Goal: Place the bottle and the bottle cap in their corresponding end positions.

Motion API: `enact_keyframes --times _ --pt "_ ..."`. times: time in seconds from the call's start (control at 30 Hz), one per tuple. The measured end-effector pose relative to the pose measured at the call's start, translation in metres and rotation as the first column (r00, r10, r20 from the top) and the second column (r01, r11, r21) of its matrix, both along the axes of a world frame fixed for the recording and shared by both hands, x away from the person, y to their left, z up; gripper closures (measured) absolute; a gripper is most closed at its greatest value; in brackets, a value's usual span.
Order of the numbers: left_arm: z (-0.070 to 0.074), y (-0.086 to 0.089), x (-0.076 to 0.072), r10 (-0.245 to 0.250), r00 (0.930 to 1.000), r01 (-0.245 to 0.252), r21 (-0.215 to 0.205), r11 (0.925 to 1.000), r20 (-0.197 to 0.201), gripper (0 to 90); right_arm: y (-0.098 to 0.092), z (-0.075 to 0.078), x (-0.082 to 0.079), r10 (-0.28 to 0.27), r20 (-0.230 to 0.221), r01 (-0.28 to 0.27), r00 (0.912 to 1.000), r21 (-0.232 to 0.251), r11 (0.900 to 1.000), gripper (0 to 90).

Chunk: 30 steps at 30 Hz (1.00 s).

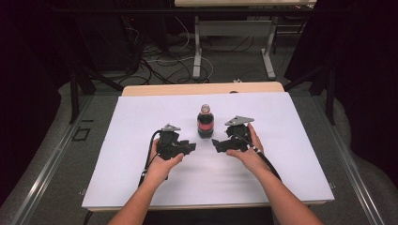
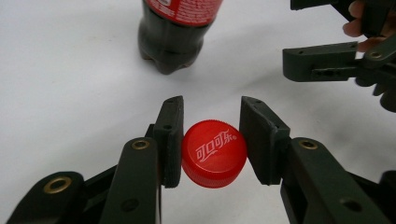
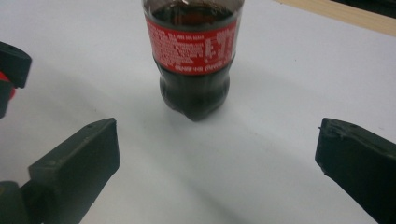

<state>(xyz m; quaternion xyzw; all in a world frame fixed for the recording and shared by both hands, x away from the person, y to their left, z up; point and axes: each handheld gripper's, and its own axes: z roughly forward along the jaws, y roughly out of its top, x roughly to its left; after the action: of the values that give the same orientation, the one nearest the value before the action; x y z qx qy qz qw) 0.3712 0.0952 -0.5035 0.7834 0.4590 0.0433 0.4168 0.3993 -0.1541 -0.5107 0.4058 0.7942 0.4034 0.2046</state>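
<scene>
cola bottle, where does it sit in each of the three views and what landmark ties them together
High view: the cola bottle stands upright at the middle of the white table, between the two tongs.
Left gripper view: its lower body is at top centre, beyond the red cap between the jaws.
Right gripper view: label and base at top centre, ahead of the wide-apart jaws.
Shared landmark: the bottle's red label.

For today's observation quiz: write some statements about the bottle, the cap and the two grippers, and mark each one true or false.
1. The left gripper holds a red cap between its jaws. True.
2. The right gripper is clamped on the bottle. False: its jaws are wide open, short of the bottle.
3. The bottle stands upright on the white table. True.
4. The bottle is empty. False: it holds dark liquid.
</scene>
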Motion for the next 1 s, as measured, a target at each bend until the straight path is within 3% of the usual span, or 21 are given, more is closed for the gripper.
enact_keyframes --times 0.07,0.27,0.37,0.4,0.57,0.7,0.9,0.93,0.97,1.0 --pt "-0.003 -0.005 0.0 -0.02 0.9998 0.02 0.017 0.9997 0.006 61.5 -0.006 0.001 -0.004 -0.01 -0.003 0.01 0.9999 0.004 1.0 0.0" --pt "-0.015 -0.02 0.0 -0.045 0.999 0.045 0.016 0.9988 0.002 61.4 -0.022 0.0 -0.008 -0.037 -0.004 0.037 0.9993 0.021 0.999 0.0" --pt "-0.02 -0.027 0.0 -0.081 0.9967 0.081 0.042 0.9958 0.008 61.4 -0.03 -0.001 -0.009 -0.061 0.005 0.06 0.9981 0.033 0.998 0.0" --pt "-0.023 -0.03 -0.001 -0.077 0.997 0.077 0.026 0.9967 0.01 61.4 -0.033 -0.001 -0.01 -0.071 -0.002 0.071 0.9975 0.038 0.997 0.0" --pt "-0.034 -0.039 -0.003 -0.115 0.9933 0.115 0.053 0.9919 0.0 61.4 -0.044 -0.004 -0.009 -0.094 -0.012 0.095 0.9955 0.045 0.994 0.0" --pt "-0.042 -0.044 -0.007 -0.118 0.993 0.118 0.057 0.9913 -0.005 61.4 -0.048 -0.005 -0.008 -0.104 -0.024 0.105 0.9943 0.058 0.993 0.0" --pt "-0.048 -0.052 -0.015 -0.155 0.9879 0.155 0.075 0.9851 -0.006 61.4 -0.05 -0.004 -0.008 -0.103 -0.02 0.104 0.9945 0.068 0.992 0.0" --pt "-0.049 -0.052 -0.015 -0.178 0.9839 0.177 0.092 0.9798 0.004 61.4 -0.05 -0.004 -0.008 -0.104 -0.022 0.105 0.9944 0.073 0.992 0.0" --pt "-0.049 -0.055 -0.017 -0.169 0.9856 0.168 0.087 0.9819 -0.001 61.3 -0.05 -0.004 -0.008 -0.108 -0.024 0.109 0.9939 0.076 0.991 0.0" --pt "-0.05 -0.055 -0.017 -0.187 0.9822 0.184 0.107 0.977 0.016 61.3 -0.051 -0.005 -0.008 -0.108 -0.024 0.109 0.9939 0.077 0.991 0.0"
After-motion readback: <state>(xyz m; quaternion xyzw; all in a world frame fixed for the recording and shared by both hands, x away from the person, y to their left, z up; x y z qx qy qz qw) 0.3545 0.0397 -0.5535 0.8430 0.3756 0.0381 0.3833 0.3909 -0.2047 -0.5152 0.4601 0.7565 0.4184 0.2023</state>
